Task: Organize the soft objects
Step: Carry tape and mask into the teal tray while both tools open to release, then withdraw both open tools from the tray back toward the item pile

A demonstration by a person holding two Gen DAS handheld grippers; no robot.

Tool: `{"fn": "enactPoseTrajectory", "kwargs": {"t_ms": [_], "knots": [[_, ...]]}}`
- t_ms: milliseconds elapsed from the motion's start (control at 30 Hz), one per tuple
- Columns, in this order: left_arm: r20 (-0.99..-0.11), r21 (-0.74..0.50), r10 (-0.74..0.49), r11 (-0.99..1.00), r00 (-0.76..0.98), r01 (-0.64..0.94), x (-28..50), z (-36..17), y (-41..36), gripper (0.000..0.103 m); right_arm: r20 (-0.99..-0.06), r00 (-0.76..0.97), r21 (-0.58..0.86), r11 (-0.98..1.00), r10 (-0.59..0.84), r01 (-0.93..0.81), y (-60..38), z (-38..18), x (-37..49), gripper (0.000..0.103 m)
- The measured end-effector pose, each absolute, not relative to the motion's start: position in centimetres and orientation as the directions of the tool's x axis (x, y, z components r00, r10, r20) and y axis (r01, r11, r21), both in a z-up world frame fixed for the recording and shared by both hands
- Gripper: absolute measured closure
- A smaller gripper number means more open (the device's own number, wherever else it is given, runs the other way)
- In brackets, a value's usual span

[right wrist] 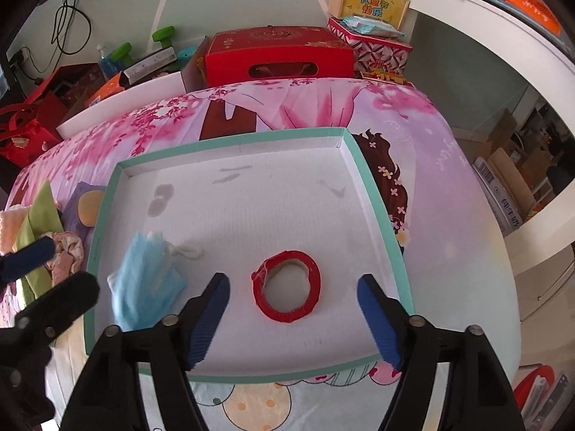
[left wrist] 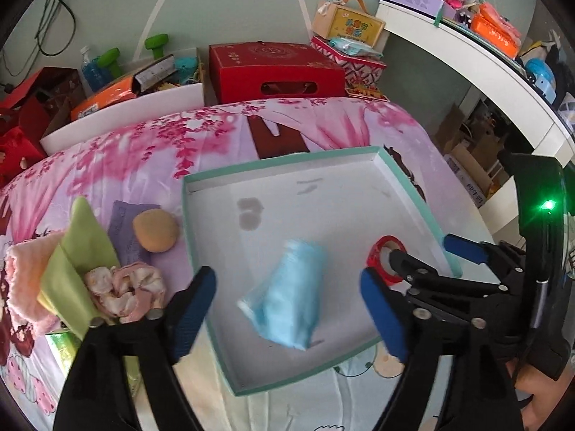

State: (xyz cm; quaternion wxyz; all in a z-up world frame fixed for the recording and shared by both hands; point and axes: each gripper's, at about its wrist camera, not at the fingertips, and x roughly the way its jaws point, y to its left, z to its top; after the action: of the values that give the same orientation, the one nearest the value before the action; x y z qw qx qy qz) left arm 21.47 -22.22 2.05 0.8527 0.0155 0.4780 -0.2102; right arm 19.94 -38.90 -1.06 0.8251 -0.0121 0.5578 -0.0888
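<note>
3 cloths (left wrist: 77,265) left of tray (left wrist: 201,179)

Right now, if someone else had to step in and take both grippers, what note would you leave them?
Left gripper: open, holding nothing, above the blue face mask.
Right gripper: open, holding nothing, above the red tape roll.
Done: mask and tape roll lie in the teal-rimmed tray on the bed.
Left: pink towel, green cloth, floral scrunchie, tan sponge and purple cloth are beside the tray, outside it.

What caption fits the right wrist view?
Open right gripper above red tape roll in teal-rimmed tray, blue cloth alongside.
</note>
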Motion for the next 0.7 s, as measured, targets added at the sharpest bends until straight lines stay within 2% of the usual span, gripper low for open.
{"fn": "enactPoseTrajectory", "kwargs": {"t_ms": [167, 500, 700], "knots": [[-0.822, -0.167, -0.312, 0.932, 0.476, 0.323, 21.1, 2.5, -20.0, 0.011, -0.912, 0.384, -0.105, 0.987, -0.144, 0.121, -38.0, -0.3, 19.0, 0.000], [-0.807, -0.127, -0.215, 0.973, 0.550, 0.194, 18.5, 4.4, -12.9, 0.003, -0.891, 0.441, -0.075, 0.994, -0.104, 0.084, -33.7, 2.8, 16.5, 0.000], [-0.773, -0.145, -0.173, 0.985, 0.610, 0.096, 15.8, 6.1, -7.8, 0.000, -0.867, 0.498, 0.006, 1.000, -0.001, 0.013, -28.6, 5.3, 14.5, 0.000]]}}
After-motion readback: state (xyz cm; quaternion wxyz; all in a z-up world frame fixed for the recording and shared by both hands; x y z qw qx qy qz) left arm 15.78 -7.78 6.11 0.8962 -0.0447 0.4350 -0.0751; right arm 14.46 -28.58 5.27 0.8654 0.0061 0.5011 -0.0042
